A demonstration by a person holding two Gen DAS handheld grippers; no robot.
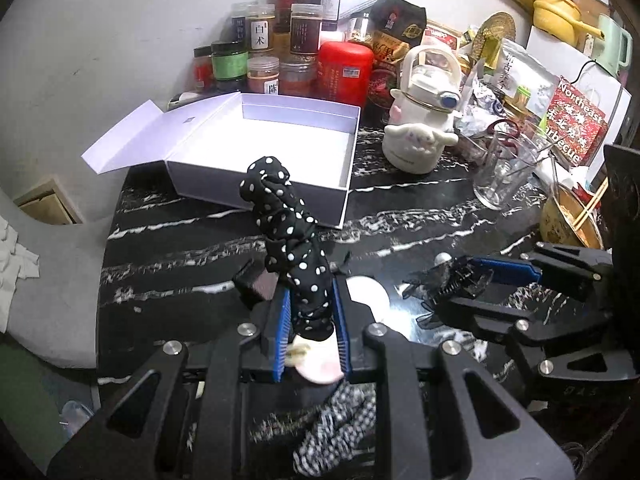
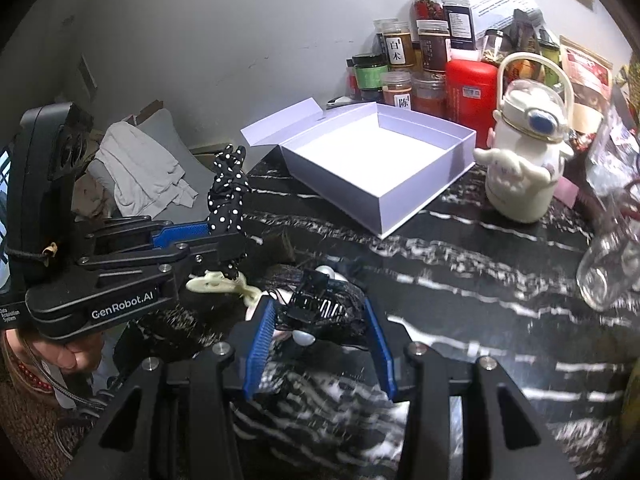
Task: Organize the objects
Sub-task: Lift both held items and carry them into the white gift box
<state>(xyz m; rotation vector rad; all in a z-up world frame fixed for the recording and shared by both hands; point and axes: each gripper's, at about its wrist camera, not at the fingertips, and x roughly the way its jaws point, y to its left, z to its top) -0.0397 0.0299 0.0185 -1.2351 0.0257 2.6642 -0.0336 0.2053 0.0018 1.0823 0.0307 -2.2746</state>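
Note:
My left gripper [image 1: 310,296] is shut on a black scrunchie with white dots [image 1: 286,232], which sticks up out of the blue pads above the dark marble table [image 1: 400,216]. From the right wrist view the same left gripper [image 2: 226,238] holds the scrunchie [image 2: 228,196] at the left. My right gripper [image 2: 320,312] is shut on a black lace hair clip with a pearl [image 2: 316,304]; it also shows in the left wrist view as right gripper [image 1: 452,284]. An open white box [image 1: 256,188] stands behind, empty, its lid folded back; the box [image 2: 348,196] is beyond both grippers.
A cream claw clip [image 2: 216,284], a pale round item [image 1: 370,294] and a houndstooth fabric piece [image 1: 332,432] lie on the table under the grippers. Jars [image 1: 260,32], a red canister [image 1: 344,72], a white character bottle [image 1: 420,132], a glass [image 1: 500,172] and a bowl with chopsticks [image 1: 568,216] crowd the back and right.

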